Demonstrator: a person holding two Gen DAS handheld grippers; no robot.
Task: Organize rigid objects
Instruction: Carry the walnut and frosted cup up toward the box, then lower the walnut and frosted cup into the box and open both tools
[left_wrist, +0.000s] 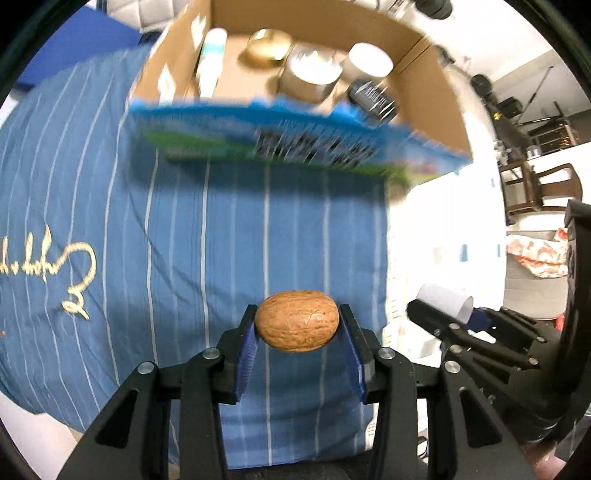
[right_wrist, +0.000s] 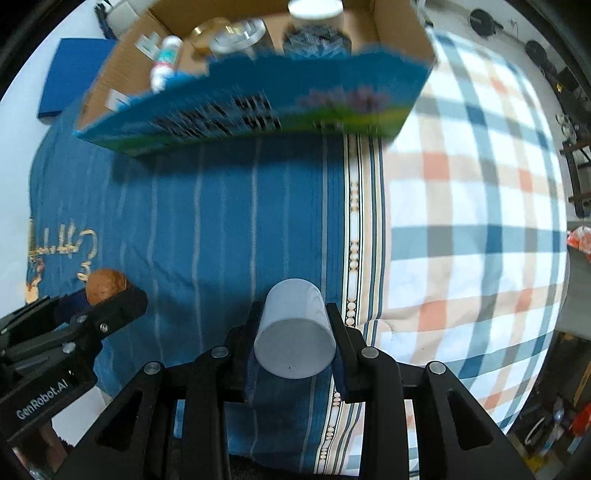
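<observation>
My left gripper (left_wrist: 297, 321) is shut on a brown walnut (left_wrist: 297, 320) and holds it above the blue striped cloth (left_wrist: 207, 229). My right gripper (right_wrist: 295, 325) is shut on a white cylinder (right_wrist: 294, 328), held above the same cloth (right_wrist: 207, 229). Each gripper shows in the other's view: the right one with the cylinder (left_wrist: 445, 299) at lower right, the left one with the walnut (right_wrist: 106, 285) at lower left. An open cardboard box (left_wrist: 424, 88) with a blue printed front stands ahead, and also shows in the right wrist view (right_wrist: 258, 103).
The box holds a white tube (left_wrist: 212, 62), a gold dish (left_wrist: 267, 46), a metal tin (left_wrist: 310, 74), a white-lidded jar (left_wrist: 371, 61) and a dark can (left_wrist: 373, 98). A plaid cloth (right_wrist: 472, 221) lies to the right. A blue pad (right_wrist: 74, 74) lies at far left. Furniture stands beyond.
</observation>
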